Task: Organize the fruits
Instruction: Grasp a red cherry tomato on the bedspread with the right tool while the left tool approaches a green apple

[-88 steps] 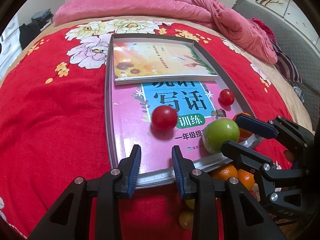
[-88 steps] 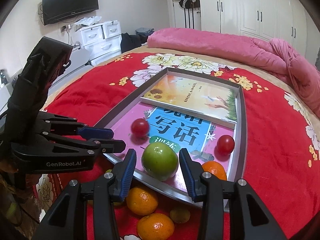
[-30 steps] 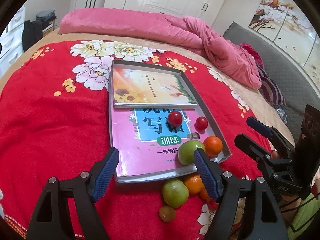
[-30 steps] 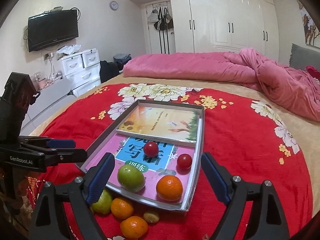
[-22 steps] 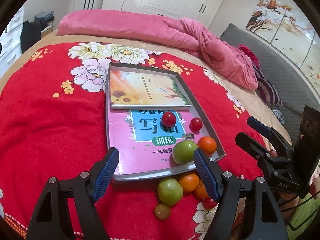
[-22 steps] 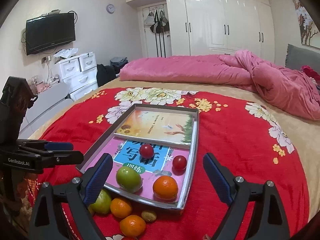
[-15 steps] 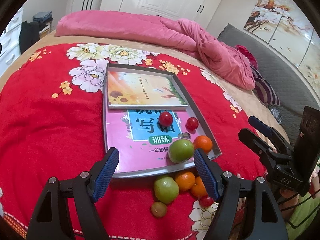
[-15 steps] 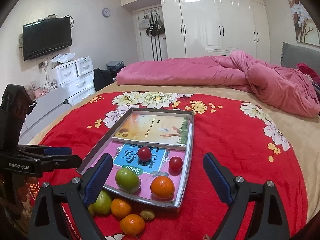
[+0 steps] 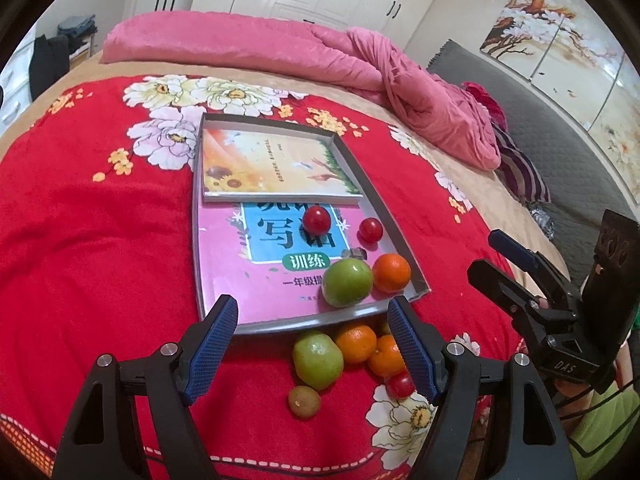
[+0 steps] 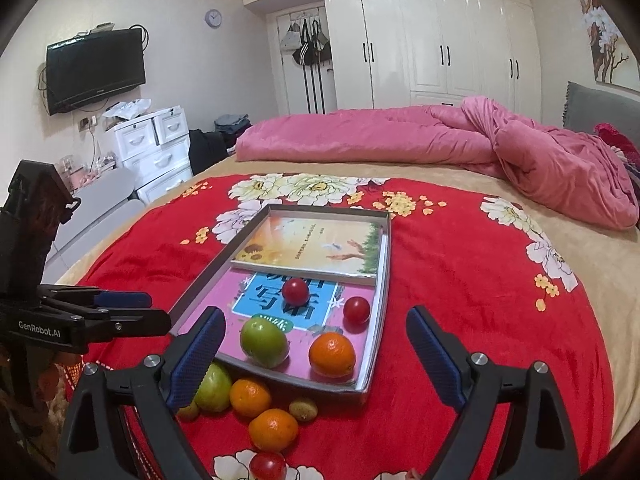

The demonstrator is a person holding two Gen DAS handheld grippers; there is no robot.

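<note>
Fuzzy matt cloth is seen on the red flowered blanket [image 9: 80,240]. The shallow grey tray [image 9: 195,240] looks like dull metal, glossy paper covers the pink workbook [image 9: 224,264], blue gripper pads [image 9: 210,340] are ribbed.

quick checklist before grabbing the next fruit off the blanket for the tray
1. Left gripper open and empty: ok.
2. Right gripper open and empty: ok.
3. Fruit left on the blanket: ok, green apple, oranges, brown kiwi and small tomato lie by the near edge.
4. Free space in tray: ok, bare pink book cover on its left half.
5. Fruit in the tray settled: cannot tell.
6. Grippers apart: ok.
</note>
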